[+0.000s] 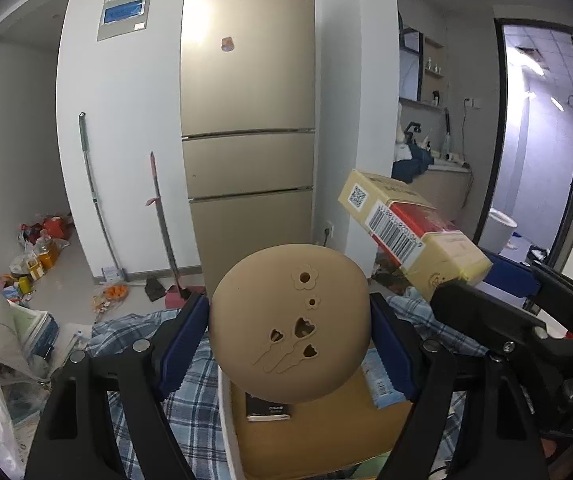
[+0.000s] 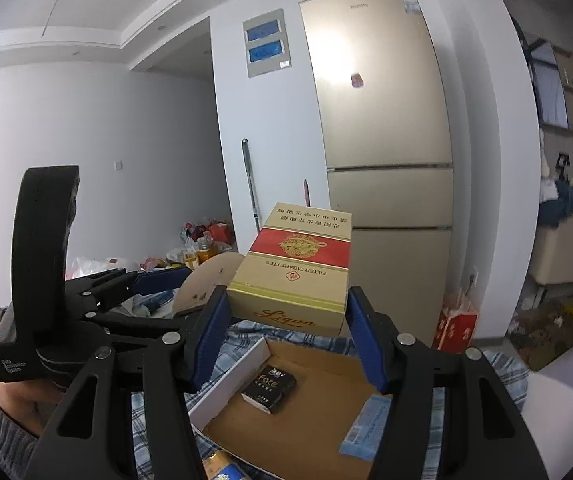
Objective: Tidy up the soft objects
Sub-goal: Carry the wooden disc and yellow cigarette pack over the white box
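Jaws of both grippers are clamped: left gripper (image 1: 289, 330) pinches a round tan silicone pad (image 1: 289, 322), right gripper (image 2: 286, 334) a cream-and-red cigarette carton (image 2: 292, 276), each held directly above the open cardboard box (image 2: 318, 396), long side across.

Even, cool indoor light, glare on the fridge door (image 1: 246, 48), sharp focus, fisheye bending and dark corners.

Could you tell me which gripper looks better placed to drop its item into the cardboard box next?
Probably the right gripper: its cigarette pack hangs over the cardboard box. The left gripper also holds its tan round pad above the box, so it's close.
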`<state>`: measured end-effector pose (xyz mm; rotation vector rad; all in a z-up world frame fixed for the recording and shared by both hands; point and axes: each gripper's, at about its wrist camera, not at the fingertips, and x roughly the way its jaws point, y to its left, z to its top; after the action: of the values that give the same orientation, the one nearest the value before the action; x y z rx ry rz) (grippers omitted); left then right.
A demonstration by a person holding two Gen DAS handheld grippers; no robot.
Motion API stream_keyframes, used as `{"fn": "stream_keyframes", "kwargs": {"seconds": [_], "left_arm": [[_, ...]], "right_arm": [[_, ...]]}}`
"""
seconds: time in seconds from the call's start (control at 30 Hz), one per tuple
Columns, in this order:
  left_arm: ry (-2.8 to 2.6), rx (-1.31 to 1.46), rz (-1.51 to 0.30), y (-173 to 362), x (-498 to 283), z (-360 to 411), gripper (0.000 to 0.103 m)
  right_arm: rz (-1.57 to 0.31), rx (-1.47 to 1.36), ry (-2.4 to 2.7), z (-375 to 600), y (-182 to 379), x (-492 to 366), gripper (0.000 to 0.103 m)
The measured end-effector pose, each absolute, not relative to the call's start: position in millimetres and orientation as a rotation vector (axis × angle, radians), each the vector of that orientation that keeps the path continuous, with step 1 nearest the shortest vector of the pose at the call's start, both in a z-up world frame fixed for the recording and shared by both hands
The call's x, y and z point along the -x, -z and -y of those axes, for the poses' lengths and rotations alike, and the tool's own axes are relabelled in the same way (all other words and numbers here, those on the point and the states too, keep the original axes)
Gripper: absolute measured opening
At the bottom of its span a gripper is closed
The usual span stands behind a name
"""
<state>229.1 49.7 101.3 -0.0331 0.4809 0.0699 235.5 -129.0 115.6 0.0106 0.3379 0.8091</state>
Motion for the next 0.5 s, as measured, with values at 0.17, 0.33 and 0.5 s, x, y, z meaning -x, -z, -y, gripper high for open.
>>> {"fn": "stream_keyframes", "kwargs": {"seconds": [0.17, 0.33, 0.5], "left_arm": [[-0.087, 0.031, -0.515, -85.0, -236.3, -53.0, 0.081], [-0.112, 0.016, -0.561, -67.0, -245.9, -60.4, 0.081], [-0.114, 0.054, -0.597, -50.0, -254.6, -74.4, 0.081]], "right_arm": [[-0.384, -0.006, -0.786, 128.0, -102.6, -245.0, 0.058], [-0.432, -0.008, -0.772, 125.5, -90.7, -256.0, 0.058], [-0.490, -0.043, -0.792, 125.7, -76.1, -267.8, 0.058]]}}
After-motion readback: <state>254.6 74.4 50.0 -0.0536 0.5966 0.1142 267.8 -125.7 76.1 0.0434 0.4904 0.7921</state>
